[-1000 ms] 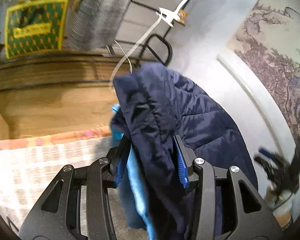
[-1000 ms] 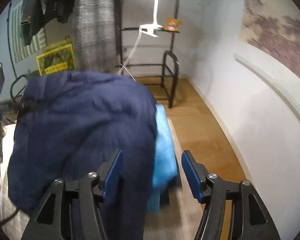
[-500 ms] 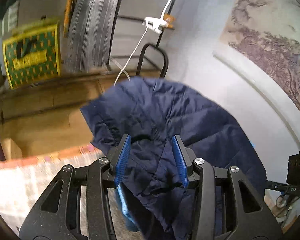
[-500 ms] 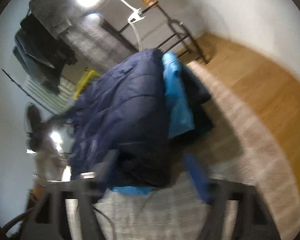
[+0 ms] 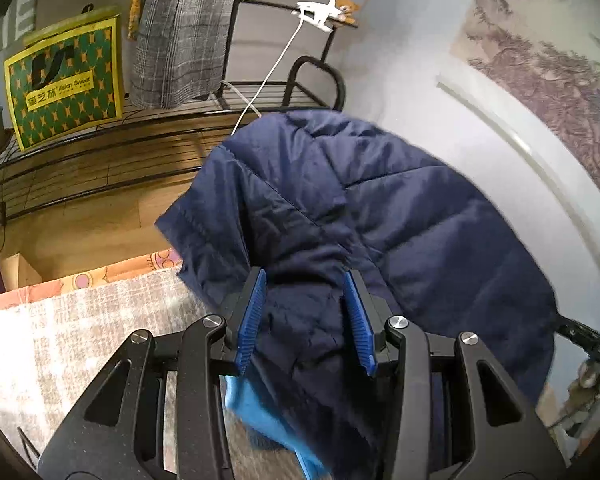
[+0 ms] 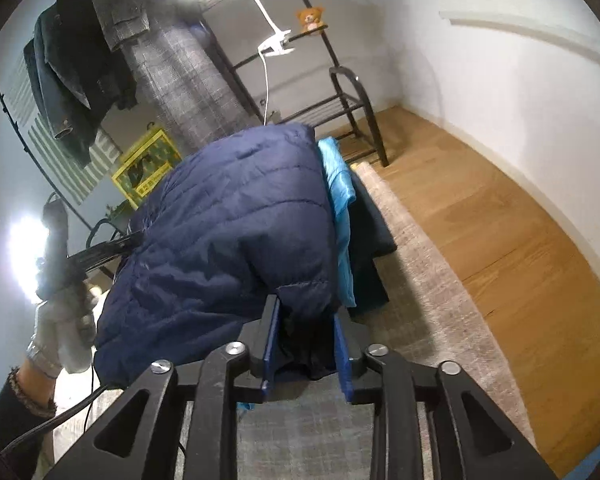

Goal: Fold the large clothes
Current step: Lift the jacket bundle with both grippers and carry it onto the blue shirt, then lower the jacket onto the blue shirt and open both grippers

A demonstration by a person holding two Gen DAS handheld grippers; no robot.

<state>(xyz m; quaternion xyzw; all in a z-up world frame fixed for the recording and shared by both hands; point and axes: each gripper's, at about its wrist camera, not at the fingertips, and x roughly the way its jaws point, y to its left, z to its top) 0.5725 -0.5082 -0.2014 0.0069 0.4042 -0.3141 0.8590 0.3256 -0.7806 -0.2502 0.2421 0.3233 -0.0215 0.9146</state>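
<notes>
A navy quilted puffer jacket with bright blue lining hangs in the air between both grippers. My left gripper is shut on a bunched edge of the jacket, its blue pads pressing the fabric. My right gripper is shut on another edge of the jacket, with the lining showing on the right side. The left hand and its gripper appear at the left of the right wrist view.
A grey-beige rug lies below, over a wooden floor. A black metal clothes rack with hanging coats stands behind, holding a green-yellow bag. A white wall runs along the right.
The jacket has been lifted and spread wider between the grippers. My right gripper, open a second ago, has closed on the jacket's edge. The right view has steadied after a fast swing.
</notes>
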